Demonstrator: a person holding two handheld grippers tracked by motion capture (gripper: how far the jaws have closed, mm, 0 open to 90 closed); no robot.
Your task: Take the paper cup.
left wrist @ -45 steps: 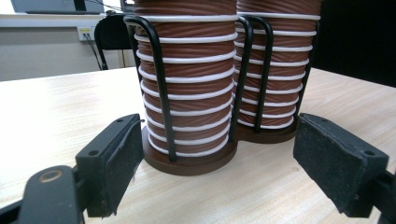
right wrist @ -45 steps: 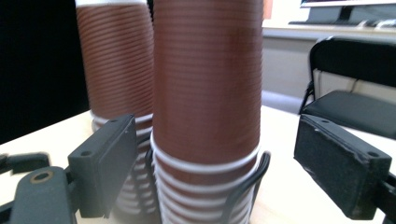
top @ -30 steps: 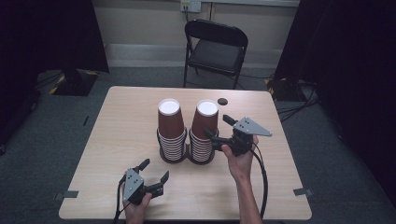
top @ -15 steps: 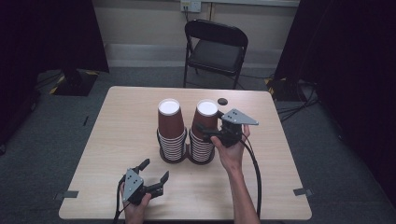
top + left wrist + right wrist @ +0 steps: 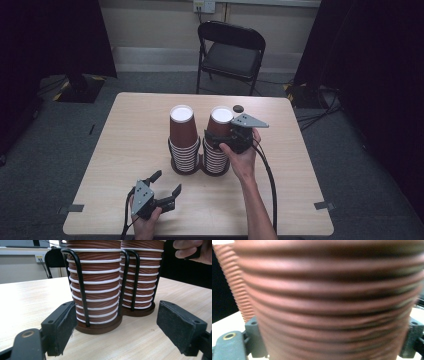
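Two stacks of brown ribbed paper cups stand side by side mid-table, each in a black wire holder: the left stack (image 5: 182, 145) (image 5: 97, 277) and the right stack (image 5: 216, 157) (image 5: 145, 277). My right gripper (image 5: 218, 136) (image 5: 332, 332) is open, its jaws either side of the right stack's top cup (image 5: 220, 121) (image 5: 329, 290); that cup spans the whole gap, and I cannot tell whether the pads touch it. My left gripper (image 5: 168, 181) (image 5: 116, 311) rests low near the table's front edge, open and holding nothing, pointed at the base of the left stack.
A small black round object (image 5: 238, 108) lies on the table (image 5: 125, 130) behind the right stack. A black folding chair (image 5: 232, 47) stands beyond the far edge. The hand that holds the right gripper (image 5: 192, 251) is at the top right of the left gripper view.
The right gripper has moved left and closed in on the right stack, so its jaws now straddle the top cup. The left gripper has stayed put.
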